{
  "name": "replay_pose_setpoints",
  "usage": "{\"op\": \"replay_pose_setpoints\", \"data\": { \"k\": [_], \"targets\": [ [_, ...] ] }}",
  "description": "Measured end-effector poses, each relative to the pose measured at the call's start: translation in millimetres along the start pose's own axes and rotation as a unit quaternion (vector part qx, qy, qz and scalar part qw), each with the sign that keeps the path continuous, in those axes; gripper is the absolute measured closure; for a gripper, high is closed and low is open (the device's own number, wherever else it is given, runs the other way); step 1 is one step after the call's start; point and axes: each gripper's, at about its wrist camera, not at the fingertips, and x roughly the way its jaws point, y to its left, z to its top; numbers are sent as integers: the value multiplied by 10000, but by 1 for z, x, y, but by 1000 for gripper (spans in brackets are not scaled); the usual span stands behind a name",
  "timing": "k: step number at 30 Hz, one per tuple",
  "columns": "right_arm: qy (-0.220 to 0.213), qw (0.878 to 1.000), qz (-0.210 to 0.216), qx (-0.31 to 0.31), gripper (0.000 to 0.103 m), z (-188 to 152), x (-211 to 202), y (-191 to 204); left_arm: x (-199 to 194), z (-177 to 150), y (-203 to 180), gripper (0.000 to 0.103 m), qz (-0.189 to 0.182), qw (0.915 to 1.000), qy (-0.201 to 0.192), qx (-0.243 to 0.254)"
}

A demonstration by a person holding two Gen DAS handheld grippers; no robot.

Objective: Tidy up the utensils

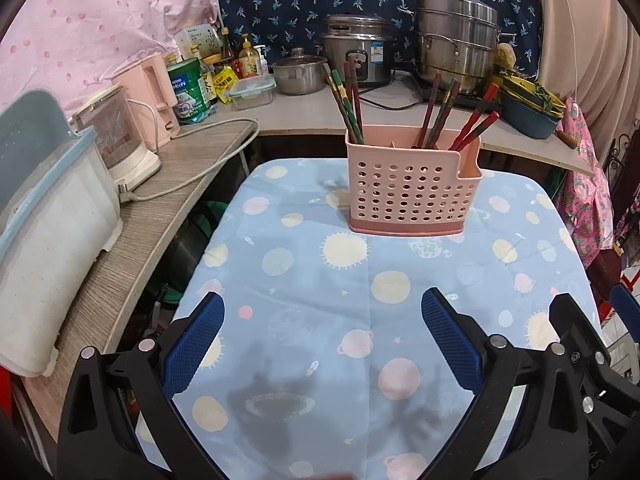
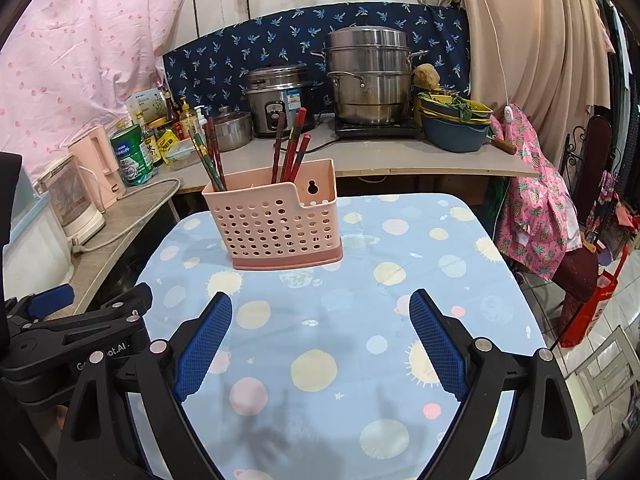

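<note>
Holding both grippers, left (image 1: pixel 322 344) and right (image 2: pixel 320 344), spread wide and empty, we see the chopsticks (image 1: pixel 434 114) upright in the pink caddy (image 1: pixel 412 192) near the table's (image 1: pixel 280 280) far edge.

A blue planet-print tablecloth (image 1: pixel 304 280) covers the table. On the counter along its far edge stand a steel stacked steamer (image 2: pixel 370 76), a rice cooker (image 2: pixel 278 100) and a lidded pot (image 2: pixel 232 128). A pink kettle (image 1: pixel 150 92) sits at the left counter's corner.
</note>
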Motion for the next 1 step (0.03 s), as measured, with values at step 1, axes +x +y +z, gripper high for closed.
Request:
{"op": "replay_pose_setpoints", "data": {
  "k": [1],
  "targets": [
    [1, 10000, 2, 1, 17, 0, 1, 0, 2, 1, 0, 8, -22, 10000, 15, -17]
  ]
}}
